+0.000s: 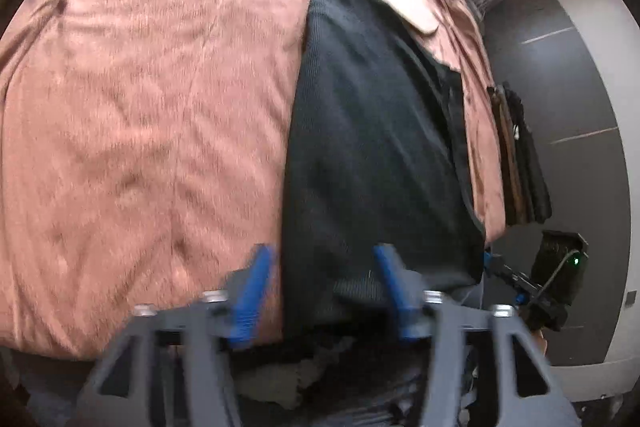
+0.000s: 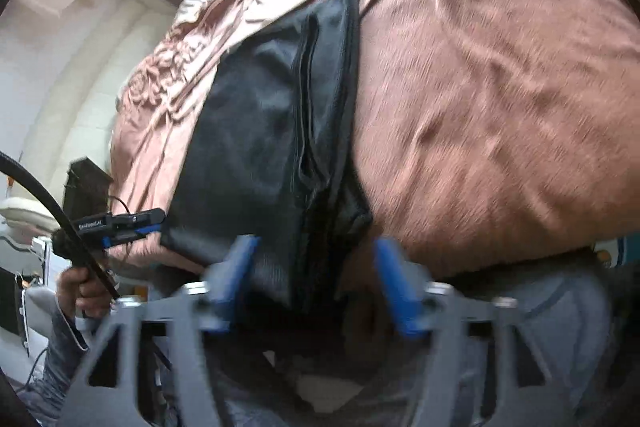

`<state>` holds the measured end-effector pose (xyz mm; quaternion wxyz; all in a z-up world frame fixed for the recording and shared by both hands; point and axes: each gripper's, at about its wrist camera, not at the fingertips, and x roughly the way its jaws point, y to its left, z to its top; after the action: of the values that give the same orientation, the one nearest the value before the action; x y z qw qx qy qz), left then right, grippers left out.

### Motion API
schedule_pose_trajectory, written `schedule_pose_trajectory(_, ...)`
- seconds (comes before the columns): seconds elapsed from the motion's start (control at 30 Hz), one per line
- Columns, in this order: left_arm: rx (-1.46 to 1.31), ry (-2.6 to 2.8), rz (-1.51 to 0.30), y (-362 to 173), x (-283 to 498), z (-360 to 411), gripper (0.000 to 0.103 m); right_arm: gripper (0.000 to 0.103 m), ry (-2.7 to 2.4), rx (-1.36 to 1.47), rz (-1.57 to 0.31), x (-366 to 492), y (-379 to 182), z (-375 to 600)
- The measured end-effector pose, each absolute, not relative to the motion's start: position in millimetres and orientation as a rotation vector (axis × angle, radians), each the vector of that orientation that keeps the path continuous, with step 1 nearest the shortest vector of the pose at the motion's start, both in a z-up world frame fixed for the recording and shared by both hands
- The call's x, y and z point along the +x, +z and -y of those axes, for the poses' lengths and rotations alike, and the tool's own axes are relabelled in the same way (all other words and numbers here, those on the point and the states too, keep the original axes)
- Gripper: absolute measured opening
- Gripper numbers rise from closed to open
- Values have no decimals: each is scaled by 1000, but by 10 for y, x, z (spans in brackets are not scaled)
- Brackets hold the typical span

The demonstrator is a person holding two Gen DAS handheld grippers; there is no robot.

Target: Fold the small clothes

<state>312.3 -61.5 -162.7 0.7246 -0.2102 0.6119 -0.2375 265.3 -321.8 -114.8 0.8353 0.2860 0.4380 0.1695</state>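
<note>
both tools spread, empty: left tool (image 1: pixel 322 291) and right tool (image 2: pixel 316 283) level over dark garment (image 1: pixel 372 147) on pink bedspread (image 1: pixel 140 107).

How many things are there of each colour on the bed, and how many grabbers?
Black clothes: 1, the dark garment lying flat
Brown covers: 1, the bedspread
Blue-fingered hand-held grippers: 2, the left hand-held gripper and right hand-held gripper, both open
Total: 4
</note>
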Motion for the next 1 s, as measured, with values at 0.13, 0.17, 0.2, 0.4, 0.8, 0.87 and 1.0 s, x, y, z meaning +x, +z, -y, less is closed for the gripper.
schedule_pose_trajectory(0.13,-488,-545,-1331,-1640,3286,596,61,72,377,638,-883,2938,-1062,3408)
schedule_pose_trajectory(0.17,-487,-544,-1327,-1651,3325,592,61,72,384,642,-881,2999,-1078,3426)
schedule_pose_trajectory(0.2,-487,-546,-1325,-1670,3388,599,61,72,390,643,-881,3052,-1105,3432)
schedule_pose_trajectory(0.4,-521,-547,-1328,-1761,3705,638,61,72,438,665,-912,3629,-1258,3405)
schedule_pose_trajectory(0.8,-545,-541,-1327,-1830,4192,686,49,59,535,750,-942,4429,-1505,3448)
schedule_pose_trajectory(0.87,-549,-540,-1331,-1847,4274,687,47,55,557,766,-949,4546,-1564,3452)
schedule_pose_trajectory(1.0,-568,-551,-1333,-1878,4381,687,45,50,620,787,-953,4662,-1629,3474)
